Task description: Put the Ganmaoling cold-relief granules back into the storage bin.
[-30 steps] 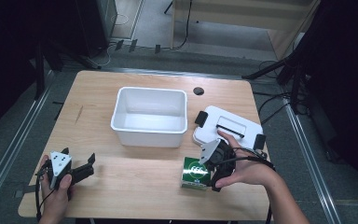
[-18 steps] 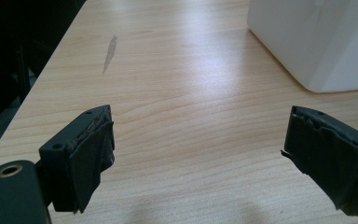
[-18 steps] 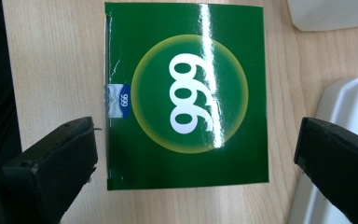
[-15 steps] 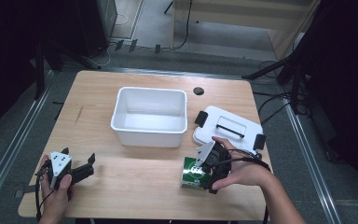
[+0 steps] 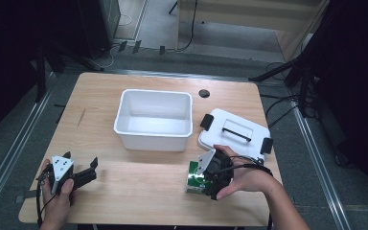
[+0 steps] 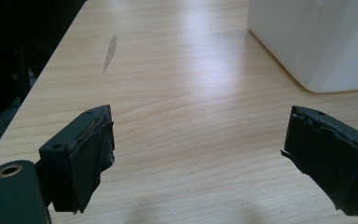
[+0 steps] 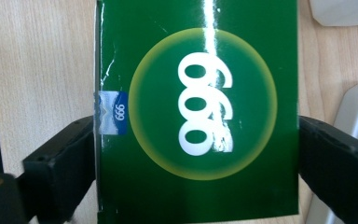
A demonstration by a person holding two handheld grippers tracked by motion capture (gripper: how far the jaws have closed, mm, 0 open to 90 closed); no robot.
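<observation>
The green box (image 7: 198, 112) is lying flat on the table (image 5: 139, 177) near its front edge, just in front of the white lid (image 5: 237, 132) and well to the right of the open white bin (image 5: 154, 120). In the right gripper view its broad printed face, with a yellow-ringed circle and white numerals, is facing up toward the camera, and the long axis is running away from the gripper, along the line of the fingers. The numerals are reading sideways there, so the print is running along that same axis.

The right gripper (image 5: 206, 175) is coming down over the box with one finger on each long side. The fingers (image 7: 60, 154) have just been closing in; they are standing right at the box's edges, and I cannot tell whether they are already pressing on it. By my reading, the grasp is only now being made, and the box is not yet lifted.

What is left seems to be nearly everything: gripping firmly, lifting, probably carrying the box to the bin, which is sitting empty, and perhaps fitting the lid afterwards.

The left gripper (image 5: 74, 175) is resting at the table's front left, its fingers (image 6: 86, 154) spread wide over bare wood and holding nothing.
</observation>
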